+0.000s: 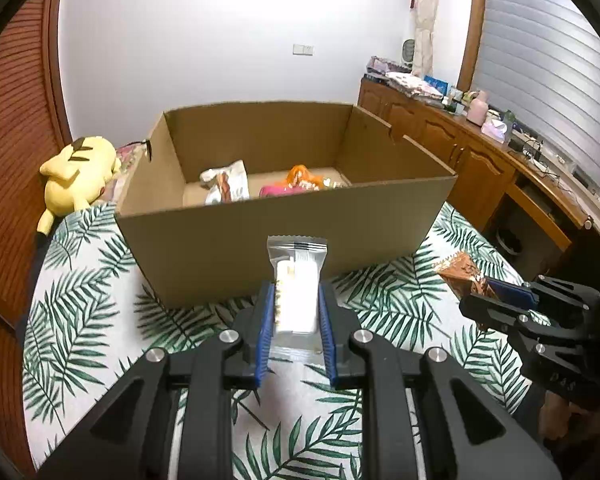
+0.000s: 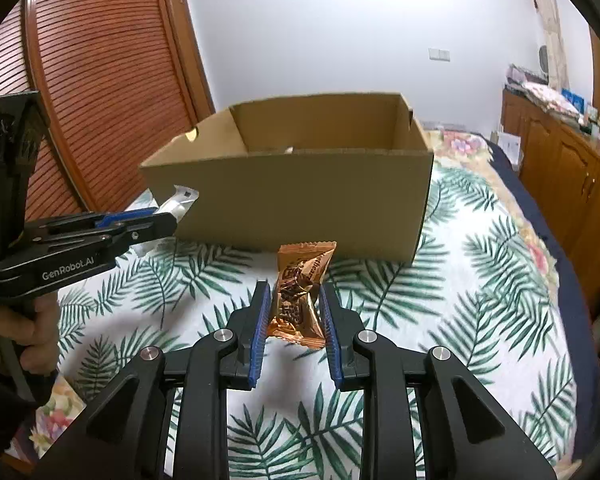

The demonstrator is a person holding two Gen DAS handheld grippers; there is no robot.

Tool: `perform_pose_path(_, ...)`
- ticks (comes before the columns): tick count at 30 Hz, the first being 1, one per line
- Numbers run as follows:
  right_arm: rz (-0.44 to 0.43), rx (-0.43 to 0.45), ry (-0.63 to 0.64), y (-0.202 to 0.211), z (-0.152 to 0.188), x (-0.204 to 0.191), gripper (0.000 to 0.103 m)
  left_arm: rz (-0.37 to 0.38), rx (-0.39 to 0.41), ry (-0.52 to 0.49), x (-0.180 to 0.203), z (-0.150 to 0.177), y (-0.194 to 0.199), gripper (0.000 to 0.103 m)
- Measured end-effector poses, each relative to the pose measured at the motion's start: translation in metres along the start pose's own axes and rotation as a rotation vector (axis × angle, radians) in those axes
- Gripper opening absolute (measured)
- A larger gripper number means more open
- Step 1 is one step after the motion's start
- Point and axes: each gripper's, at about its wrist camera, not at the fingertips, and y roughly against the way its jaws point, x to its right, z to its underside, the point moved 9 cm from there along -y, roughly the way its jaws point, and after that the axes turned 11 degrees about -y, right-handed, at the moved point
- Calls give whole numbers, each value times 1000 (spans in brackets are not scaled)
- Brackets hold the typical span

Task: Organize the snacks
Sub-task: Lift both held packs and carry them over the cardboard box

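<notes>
My left gripper (image 1: 296, 292) is shut on a clear-and-silver snack packet (image 1: 296, 280) with a white bar inside, held above the bed just short of the open cardboard box (image 1: 228, 236). My right gripper (image 2: 293, 292) is shut on a brown foil snack packet (image 2: 300, 292), also in front of the box (image 2: 300, 200). In the left wrist view the right gripper (image 1: 500, 294) and its brown packet (image 1: 460, 272) show at the right. In the right wrist view the left gripper (image 2: 156, 218) and the silver packet (image 2: 180, 200) show at the left. Inside the box lie a white-brown packet (image 1: 226, 184) and an orange-pink packet (image 1: 300, 182).
The box stands on a bed with a palm-leaf cover (image 1: 100, 280). A yellow plush toy (image 1: 76, 172) lies left of the box. A wooden sideboard (image 1: 460, 144) with clutter runs along the right. A slatted wooden wardrobe (image 2: 112, 80) stands at the left.
</notes>
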Motion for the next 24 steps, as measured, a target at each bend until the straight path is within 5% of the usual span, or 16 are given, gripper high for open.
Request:
perform_pose_path(15,-26,134,87,10,-99,-17,24,-69,113,-9,-45,-71,13,19)
perform_pose_path(24,-46,130,137,-22,-128,-27,24,-90,100,15,-74,-88,-17,19)
